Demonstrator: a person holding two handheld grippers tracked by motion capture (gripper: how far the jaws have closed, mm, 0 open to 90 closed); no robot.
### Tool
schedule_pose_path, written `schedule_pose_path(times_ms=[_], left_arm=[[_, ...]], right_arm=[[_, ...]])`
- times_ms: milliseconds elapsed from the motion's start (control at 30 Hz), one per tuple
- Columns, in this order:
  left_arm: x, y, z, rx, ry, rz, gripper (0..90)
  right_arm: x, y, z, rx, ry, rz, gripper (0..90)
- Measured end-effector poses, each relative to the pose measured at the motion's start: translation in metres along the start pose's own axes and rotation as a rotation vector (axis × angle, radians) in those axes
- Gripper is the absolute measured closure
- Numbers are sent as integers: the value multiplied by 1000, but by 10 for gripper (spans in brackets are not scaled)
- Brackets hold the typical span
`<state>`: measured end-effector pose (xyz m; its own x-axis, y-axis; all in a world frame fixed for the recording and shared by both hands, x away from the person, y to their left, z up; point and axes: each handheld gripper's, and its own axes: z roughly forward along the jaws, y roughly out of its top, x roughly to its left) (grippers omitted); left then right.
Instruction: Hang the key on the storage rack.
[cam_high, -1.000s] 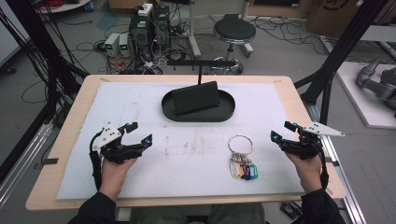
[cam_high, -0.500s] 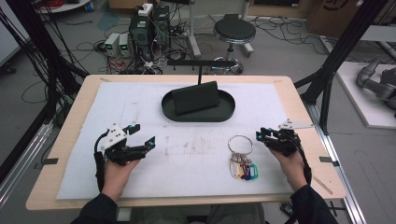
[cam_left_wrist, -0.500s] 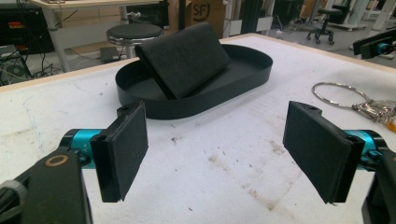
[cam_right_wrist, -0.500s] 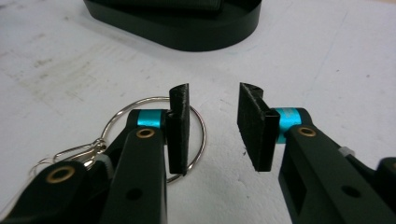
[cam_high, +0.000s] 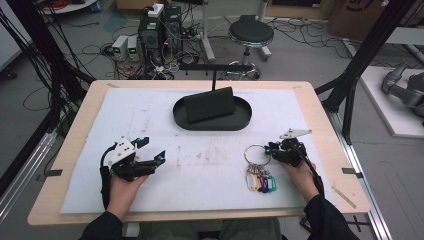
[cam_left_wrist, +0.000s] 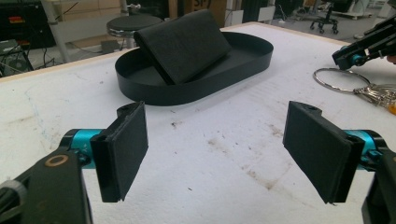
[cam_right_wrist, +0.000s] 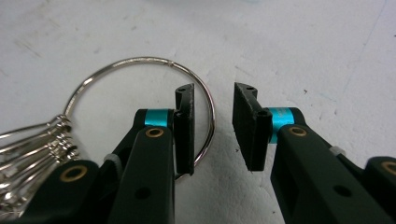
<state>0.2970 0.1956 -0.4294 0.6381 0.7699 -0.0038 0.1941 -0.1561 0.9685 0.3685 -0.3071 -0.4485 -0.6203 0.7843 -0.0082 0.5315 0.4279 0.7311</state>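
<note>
A large metal key ring with several coloured tags (cam_high: 260, 182) lies on the white mat at the right. My right gripper (cam_high: 270, 150) is down at the ring's right side. In the right gripper view the ring's wire (cam_right_wrist: 140, 59) runs through the gap between the two pads of my right gripper (cam_right_wrist: 212, 93). The jaws have just been closing, but a gap still shows on both sides of the wire, so nothing is gripped. My left gripper (cam_high: 153, 149) rests on the mat at the left, open wide and empty (cam_left_wrist: 219, 154).
A black oval tray (cam_high: 240, 120) stands at the mat's far middle with a black block (cam_high: 210, 104) leaning in it. The left gripper view shows the same tray (cam_left_wrist: 187, 93) ahead. The wooden table edge (cam_high: 345, 190) runs close to the right hand.
The right hand has come left and down from the mat's right edge to the key ring, and its jaws have narrowed around the ring's wire. The left hand has stayed put.
</note>
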Motion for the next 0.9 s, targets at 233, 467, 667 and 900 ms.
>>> schedule_pose_path(times_ms=[233,467,667,900], left_arm=[[-3,-2,4,20,-10,17,222],[-5,-3,6,37,-14,27,229],[-7,-3,7,37,-25,41,261],[-9,-2,8,42,-31,54,274]], right_arm=[[-1,-1,4,23,-4,22,785],[-4,0,2,23,3,52,877],[-6,4,-14,-81,-4,80,878],[1,10,-29,-198,27,101,877]])
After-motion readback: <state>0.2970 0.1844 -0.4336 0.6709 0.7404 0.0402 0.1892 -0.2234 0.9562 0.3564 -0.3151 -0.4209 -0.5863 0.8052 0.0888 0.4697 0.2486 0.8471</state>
